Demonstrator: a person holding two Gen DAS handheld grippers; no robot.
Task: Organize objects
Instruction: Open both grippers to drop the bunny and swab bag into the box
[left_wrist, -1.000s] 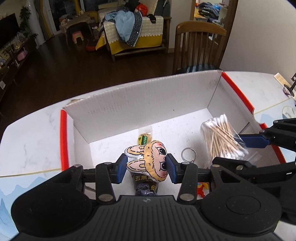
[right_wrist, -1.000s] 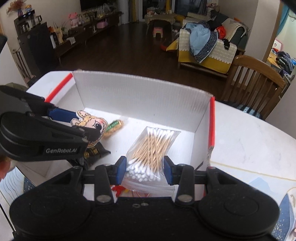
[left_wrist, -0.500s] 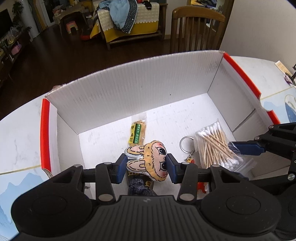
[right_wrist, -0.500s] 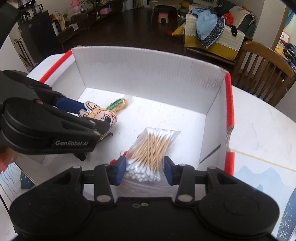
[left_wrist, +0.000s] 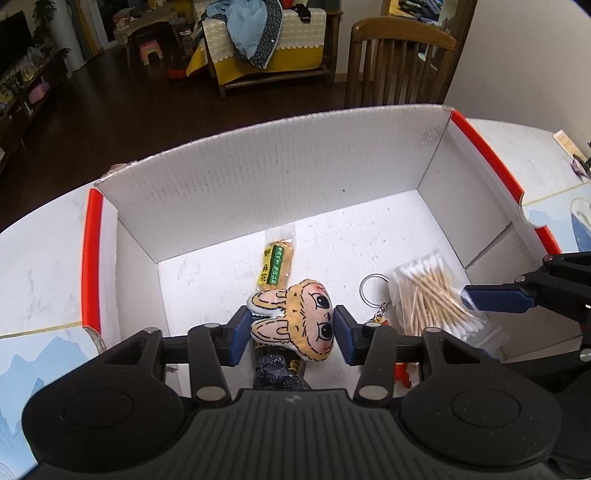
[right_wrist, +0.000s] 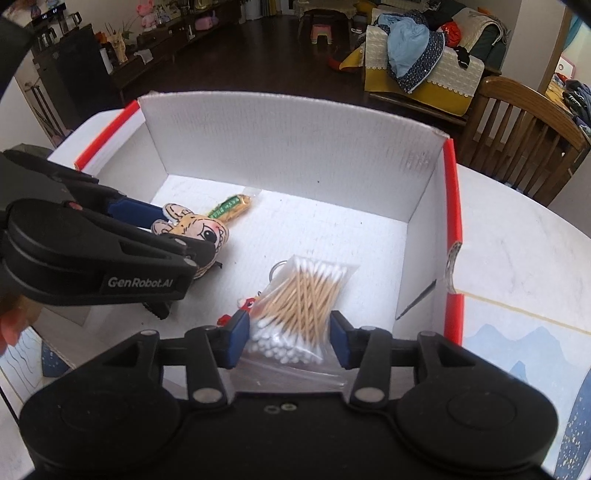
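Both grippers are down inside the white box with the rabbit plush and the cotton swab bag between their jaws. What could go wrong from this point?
1. The left gripper, jaws just opening, has gaps beside the rabbit plush; the plush may tip onto the dark packet beneath it.
2. The right gripper, also just opening, frames the cotton swab bag; the bag's loose plastic may snag a pad on withdrawal.
3. The bag overlaps the keychain, so dragging it could shift both.
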